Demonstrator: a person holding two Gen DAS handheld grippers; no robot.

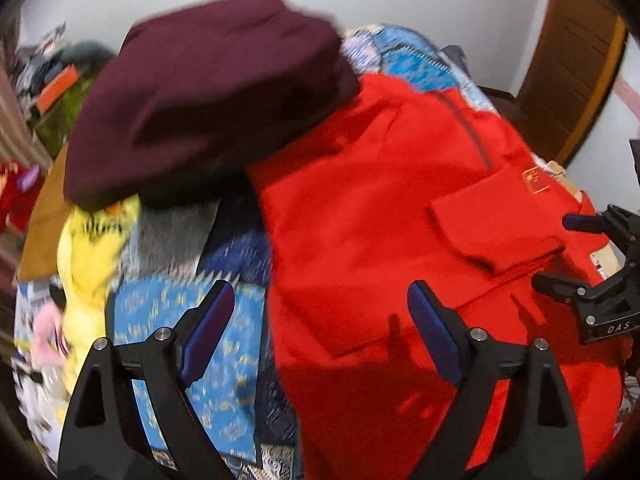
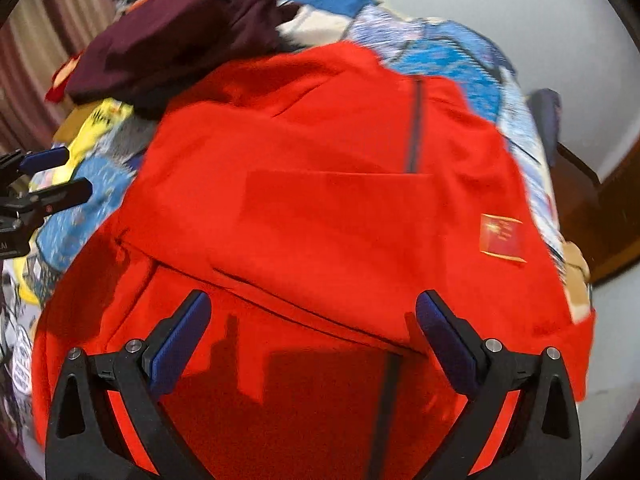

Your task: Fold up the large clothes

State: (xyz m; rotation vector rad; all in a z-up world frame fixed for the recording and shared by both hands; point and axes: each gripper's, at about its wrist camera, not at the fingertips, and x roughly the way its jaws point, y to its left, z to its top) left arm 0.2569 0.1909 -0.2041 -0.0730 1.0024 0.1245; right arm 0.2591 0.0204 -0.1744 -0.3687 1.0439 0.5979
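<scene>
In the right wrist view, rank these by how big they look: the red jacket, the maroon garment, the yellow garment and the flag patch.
1. Red jacket, filling most of the view.
2. Maroon garment, though it lies farther from the camera, so its true size is unsure.
3. Yellow garment, mostly covered.
4. Flag patch, on the jacket.

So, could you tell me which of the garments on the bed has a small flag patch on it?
The red jacket; its patch sits beside the dark zip. The maroon and yellow garments show none.
</scene>
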